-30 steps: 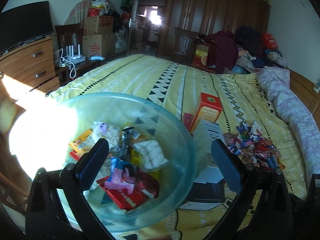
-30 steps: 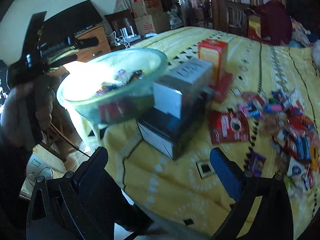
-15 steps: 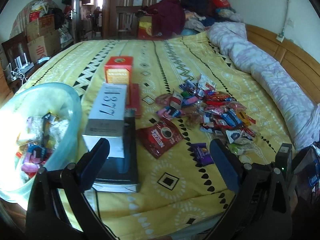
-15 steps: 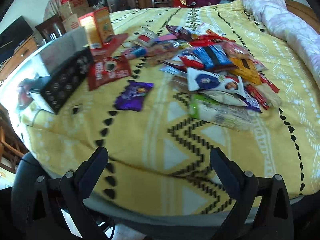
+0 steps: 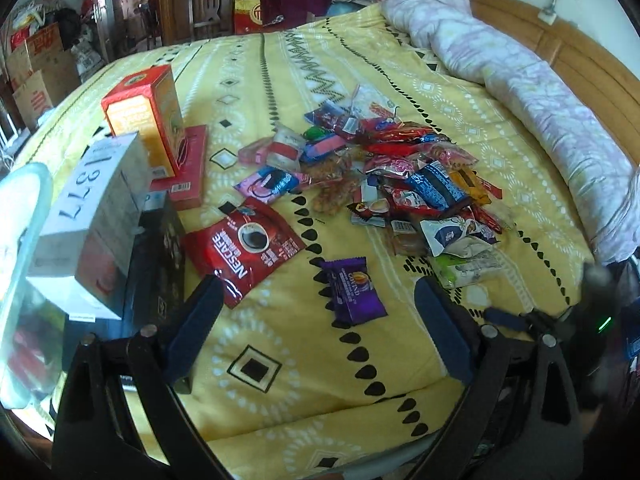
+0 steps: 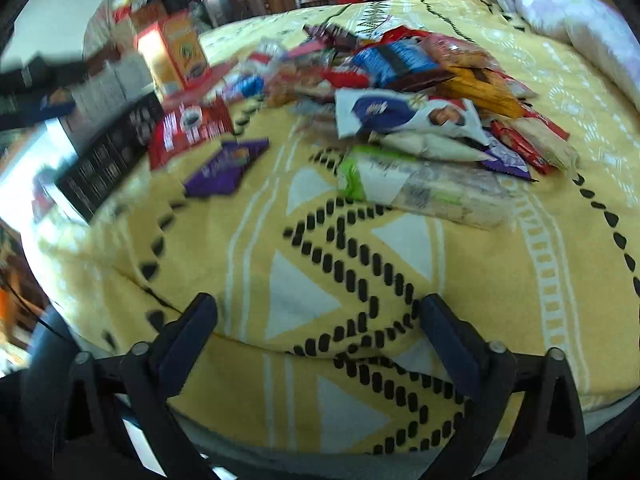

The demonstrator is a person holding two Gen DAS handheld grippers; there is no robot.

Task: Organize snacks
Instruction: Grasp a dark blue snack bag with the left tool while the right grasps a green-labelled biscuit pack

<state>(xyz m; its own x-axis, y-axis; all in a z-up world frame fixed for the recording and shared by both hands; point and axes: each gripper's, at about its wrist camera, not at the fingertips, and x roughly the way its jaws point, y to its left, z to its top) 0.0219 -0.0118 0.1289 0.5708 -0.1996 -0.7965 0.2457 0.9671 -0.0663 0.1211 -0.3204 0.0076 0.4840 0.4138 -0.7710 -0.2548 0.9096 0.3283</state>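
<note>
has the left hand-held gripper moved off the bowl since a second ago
Yes. The left hand-held gripper has swung right, off the bowl, which now sits at the left edge. It now faces the purple packet, jaws open and empty.

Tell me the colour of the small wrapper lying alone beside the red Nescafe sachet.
Purple wrapper; the left wrist view shows it best.

The glass bowl is cut off by the left wrist view's edge. The right wrist view is motion-blurred (worst at left), so the orange box and purple packet stay unreadable.
</note>
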